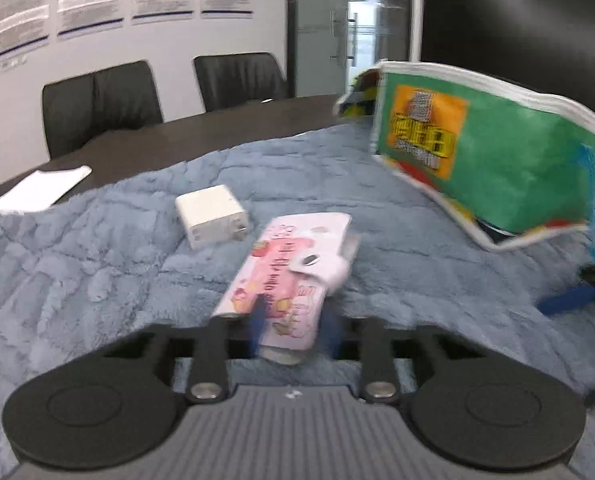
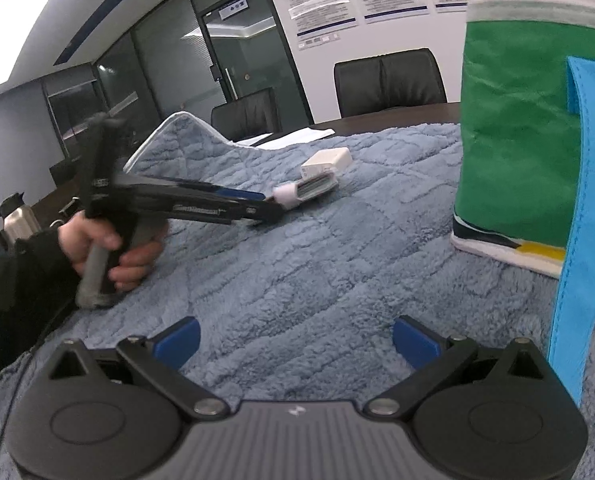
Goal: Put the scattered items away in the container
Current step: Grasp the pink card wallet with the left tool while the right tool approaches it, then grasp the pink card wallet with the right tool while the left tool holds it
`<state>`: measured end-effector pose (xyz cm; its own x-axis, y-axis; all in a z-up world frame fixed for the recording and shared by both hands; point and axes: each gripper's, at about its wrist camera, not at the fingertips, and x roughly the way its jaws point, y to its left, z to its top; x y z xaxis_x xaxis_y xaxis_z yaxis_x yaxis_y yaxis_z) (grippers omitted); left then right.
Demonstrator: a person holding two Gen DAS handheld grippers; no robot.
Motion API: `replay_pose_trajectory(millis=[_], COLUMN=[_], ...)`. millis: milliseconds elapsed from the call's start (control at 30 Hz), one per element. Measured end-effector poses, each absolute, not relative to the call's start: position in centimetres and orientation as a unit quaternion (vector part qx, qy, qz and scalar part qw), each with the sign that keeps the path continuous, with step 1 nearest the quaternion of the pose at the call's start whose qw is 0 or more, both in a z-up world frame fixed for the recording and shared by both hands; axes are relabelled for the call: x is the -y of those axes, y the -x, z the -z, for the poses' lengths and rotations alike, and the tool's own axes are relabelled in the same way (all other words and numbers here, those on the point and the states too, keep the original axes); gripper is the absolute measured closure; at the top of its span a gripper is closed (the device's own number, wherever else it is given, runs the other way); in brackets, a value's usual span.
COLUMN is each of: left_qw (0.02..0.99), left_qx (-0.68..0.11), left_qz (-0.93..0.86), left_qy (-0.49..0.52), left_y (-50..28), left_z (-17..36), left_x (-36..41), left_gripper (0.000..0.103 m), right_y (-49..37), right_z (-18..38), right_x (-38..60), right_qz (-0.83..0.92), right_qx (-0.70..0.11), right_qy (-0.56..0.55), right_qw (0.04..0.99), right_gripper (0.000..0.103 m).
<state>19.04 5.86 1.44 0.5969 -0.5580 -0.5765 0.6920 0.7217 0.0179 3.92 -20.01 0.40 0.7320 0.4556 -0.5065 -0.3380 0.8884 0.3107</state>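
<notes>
My left gripper (image 1: 291, 330) is shut on a pink and white card holder (image 1: 289, 264) and holds it just above the blue blanket (image 1: 97, 264). In the right wrist view the left gripper (image 2: 271, 202) grips the card holder (image 2: 309, 190) by its near end. A white charger block (image 1: 211, 216) lies on the blanket behind it and also shows in the right wrist view (image 2: 325, 162). The green fabric bag (image 1: 493, 148) stands at the right, close beside my right gripper (image 2: 297, 340), which is open and empty. The bag (image 2: 513, 136) has a light blue handle (image 2: 581, 216).
The blanket (image 2: 337, 272) covers a dark conference table (image 1: 217, 132). White papers (image 1: 37, 188) lie on the table at the far left. Black chairs (image 1: 101, 100) stand behind it. A metal flask (image 2: 15, 218) stands at the far left in the right wrist view.
</notes>
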Motion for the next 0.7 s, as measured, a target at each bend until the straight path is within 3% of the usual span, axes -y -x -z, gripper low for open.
replay_pose_trajectory(millis=[33, 67, 267, 333, 367, 400, 467, 533, 567, 600, 633, 667, 700], left_qw=[0.887, 0.886, 0.877, 0.882, 0.888, 0.893, 0.902, 0.9, 0.898, 0.895, 0.89, 0.885, 0.885], left_qx=[-0.27, -0.265, -0.24, -0.228, -0.224, -0.228, -0.236, -0.258, -0.268, -0.282, -0.296, -0.315, -0.316], left_qz=[0.348, 0.349, 0.38, 0.364, 0.346, 0.327, 0.308, 0.312, 0.314, 0.314, 0.311, 0.303, 0.302], left_qy=[-0.136, -0.149, -0.172, -0.195, -0.206, -0.211, -0.19, -0.16, -0.151, -0.148, -0.152, -0.16, -0.162], left_y=[-18.2, -17.4, -12.7, -11.6, -11.5, -11.9, -13.2, -14.9, -15.6, -16.5, -17.1, -17.8, -17.9], left_z=[-1.7, -1.9, -3.0, -3.1, -3.0, -2.9, -2.9, -2.6, -2.3, -1.9, -1.3, -0.7, -0.4], left_x=[-6.0, -6.0, -7.5, -7.6, -7.5, -7.4, -7.1, -6.5, -6.3, -5.8, -5.4, -5.0, -4.9], left_gripper=[0.095, 0.103, 0.102, 0.098, 0.087, 0.06, 0.039, 0.04, 0.043, 0.061, 0.073, 0.08, 0.081], right_y=[-4.0, -4.1, -5.5, -7.4, -8.6, -10.4, -13.1, -15.5, -16.5, -17.5, -18.3, -18.7, -18.9], right_z=[-0.6, -0.9, -4.2, -4.5, -4.6, -4.5, -4.1, -3.3, -2.8, -2.3, -1.9, -1.7, -1.4], right_x=[20.0, 19.9, 17.7, 16.8, 16.3, 15.5, 14.2, 13.3, 13.0, 12.9, 12.9, 13.0, 13.1], right_qz=[-0.212, -0.208, -0.231, -0.258, -0.263, -0.262, -0.261, -0.254, -0.246, -0.244, -0.254, -0.262, -0.266], right_qx=[-0.294, -0.292, -0.206, -0.195, -0.205, -0.228, -0.249, -0.265, -0.278, -0.291, -0.306, -0.315, -0.312], right_qy=[-0.097, -0.09, 0.118, 0.163, 0.172, 0.182, 0.184, 0.182, 0.184, 0.182, 0.173, 0.159, 0.15], right_qw=[0.927, 0.929, 0.944, 0.932, 0.927, 0.92, 0.914, 0.912, 0.91, 0.907, 0.901, 0.898, 0.9], right_gripper=[0.0, 0.0, 0.003, 0.007, 0.011, 0.017, 0.02, 0.028, 0.039, 0.055, 0.058, 0.058, 0.06])
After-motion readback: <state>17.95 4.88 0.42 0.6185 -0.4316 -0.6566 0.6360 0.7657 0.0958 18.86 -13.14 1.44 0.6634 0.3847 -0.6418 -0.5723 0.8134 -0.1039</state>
